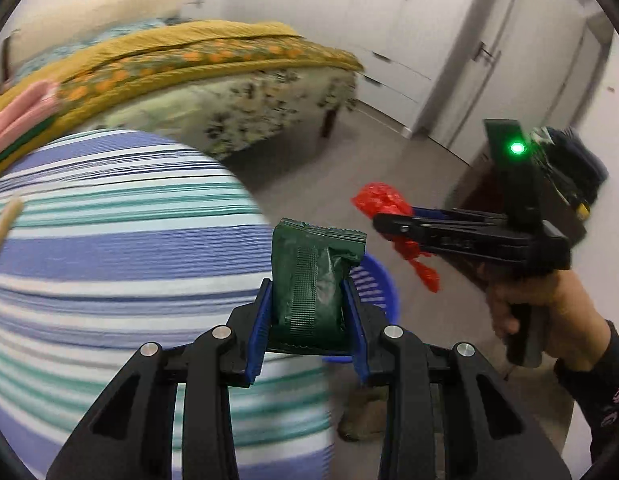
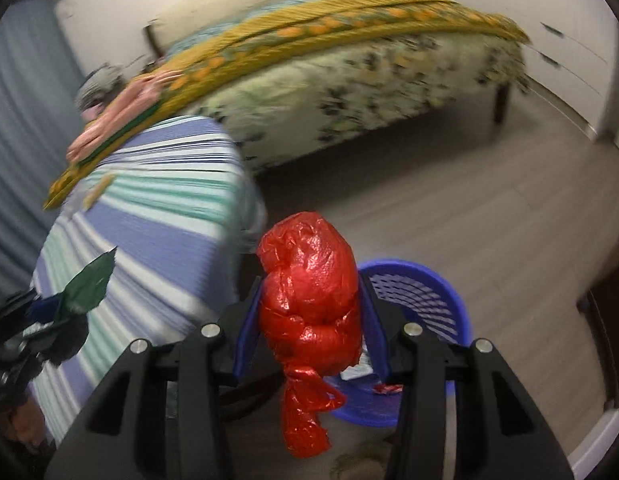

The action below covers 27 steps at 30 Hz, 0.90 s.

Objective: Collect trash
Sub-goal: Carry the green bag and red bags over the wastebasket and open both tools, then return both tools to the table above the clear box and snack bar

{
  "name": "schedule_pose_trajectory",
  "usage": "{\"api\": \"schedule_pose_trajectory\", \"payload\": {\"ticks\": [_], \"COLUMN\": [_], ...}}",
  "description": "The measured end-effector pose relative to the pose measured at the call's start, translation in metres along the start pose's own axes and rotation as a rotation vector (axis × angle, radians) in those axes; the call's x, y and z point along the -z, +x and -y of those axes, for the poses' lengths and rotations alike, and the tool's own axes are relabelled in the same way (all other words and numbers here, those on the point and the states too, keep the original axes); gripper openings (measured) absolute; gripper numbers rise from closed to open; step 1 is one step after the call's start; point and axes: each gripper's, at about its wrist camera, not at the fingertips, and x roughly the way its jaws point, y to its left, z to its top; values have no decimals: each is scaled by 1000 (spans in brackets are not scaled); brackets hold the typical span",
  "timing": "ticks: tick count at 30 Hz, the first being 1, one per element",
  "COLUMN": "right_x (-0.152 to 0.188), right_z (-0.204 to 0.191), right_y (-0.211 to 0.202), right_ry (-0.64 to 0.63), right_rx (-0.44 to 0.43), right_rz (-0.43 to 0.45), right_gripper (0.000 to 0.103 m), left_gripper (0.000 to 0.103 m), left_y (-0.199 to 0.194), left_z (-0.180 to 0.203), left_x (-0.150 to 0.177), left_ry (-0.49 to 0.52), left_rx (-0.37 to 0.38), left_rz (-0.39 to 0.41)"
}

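A dark green foil packet (image 1: 315, 284) stands upright between the blue pads of the left gripper (image 1: 309, 322), whose jaws are closed partway and pinch it by both side edges; its crimped top edge points toward 12 o'clock in the left wrist view. In the right wrist view the same packet (image 2: 87, 286) shows at 9 o'clock, over the striped cloth.

A knotted red plastic bag (image 2: 307, 312) is clamped in the right gripper (image 2: 309, 330), jaws drawn in against its bulging sides, the twisted tail hanging toward 6 o'clock below the pads. In the left wrist view that bag (image 1: 383, 200) sits at 2 o'clock, at the tip of the right gripper (image 1: 383, 226), which a hand (image 1: 545, 304) holds by its grip.

A blue perforated basket (image 2: 421, 300) sits on the floor just behind the red bag, toward 4 o'clock, with scraps of litter inside. It also peeks out at 3 o'clock behind the green packet (image 1: 377, 284).

A blue, green and white striped cloth (image 1: 109, 260) fills the 9 o'clock side. Beyond it, at 12 o'clock, stands a bed (image 2: 349, 92) with a yellow quilt (image 2: 349, 20). White cabinets (image 1: 409, 20) line the far wall.
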Motion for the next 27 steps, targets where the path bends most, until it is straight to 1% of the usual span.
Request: {"api": "schedule_pose_trajectory", "payload": {"ticks": [3,6,11,14,15,16,18,20,22,23,24,25,27], "right_x": [5,8,9,9,9,10,10,11,11,11,12,12,13], "right_z": [33,59,80,90,94,100,105,109,111,112,112,111,105], "right_y": [6,13,21,24,25,26,26,21,19,17,16,15,13], "right_ry": [57,101,150,177,186,205,223,230,232,234,235,235,223], "right_rx": [19,20,4,-4,-4,-5,-2,4,18,28,38,54,79], "right_rz": [-7,-12,-11,-7,-6,-8,-6,10,24,29,32,33,46], "right_gripper": [44,44,44,49,57,61,61,65,71,72,77,83,86], "left_gripper": [34,34,34,37,43,54,64,69,75,77,81,85,89], "left_y": [37,65,112,133,138,143,145,140,126,118,111,101,83], "left_z": [26,37,51,58,59,58,56,54,56,57,57,57,55], "left_x": [-9,-17,-26,-29,-29,-30,-33,-36,-37,-37,-38,-37,-35], "left_ry": [16,18,29,32,28,20,2,-11,-4,5,11,20,39], "left_rx": [20,28,27,19,10,10,5,12,14,10,7,-3,-31], "left_rz": [-38,-64,-102,-118,-117,-113,-100,-81,-54,-35,-22,-3,24]}}
